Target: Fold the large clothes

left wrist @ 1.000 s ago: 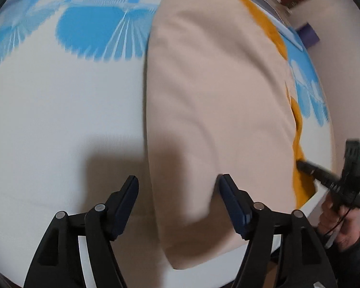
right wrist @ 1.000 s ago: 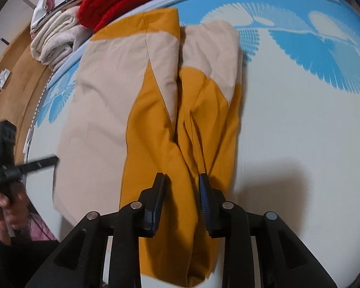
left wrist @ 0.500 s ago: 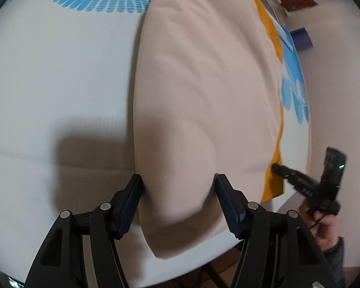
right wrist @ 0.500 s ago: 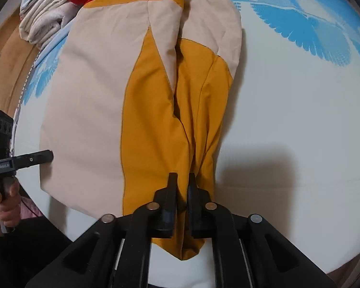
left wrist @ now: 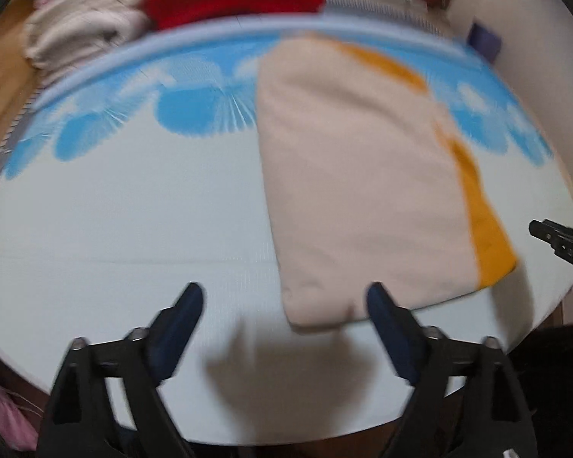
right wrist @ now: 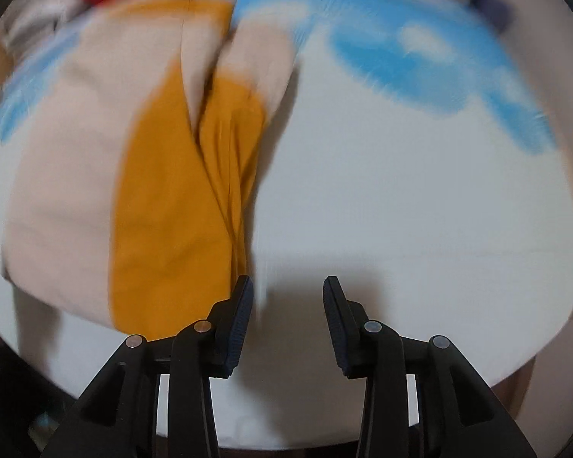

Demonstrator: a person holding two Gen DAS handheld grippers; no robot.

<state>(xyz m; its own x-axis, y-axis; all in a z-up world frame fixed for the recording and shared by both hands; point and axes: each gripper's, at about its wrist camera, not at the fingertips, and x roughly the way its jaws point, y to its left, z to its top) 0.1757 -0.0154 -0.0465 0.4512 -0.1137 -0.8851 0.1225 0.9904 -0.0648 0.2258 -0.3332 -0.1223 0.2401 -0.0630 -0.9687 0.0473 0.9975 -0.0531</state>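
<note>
left gripper (left wrist: pixel 282 305): jaws just opened wide, empty, folded garment (left wrist: pixel 359 175) ahead-right
right gripper (right wrist: pixel 288 301): jaws just parted, empty, garment ahead-left

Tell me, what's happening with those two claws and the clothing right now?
Left gripper and right gripper open, just released. Beige-and-orange garment lies folded on the mat. Nothing in the way.

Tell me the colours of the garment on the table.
Beige and mustard-orange garment; right wrist view shows it best.

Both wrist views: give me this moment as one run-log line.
garment: folded, flat on mat | left gripper: open, just opening, empty | right gripper: open, just opening, empty
</note>
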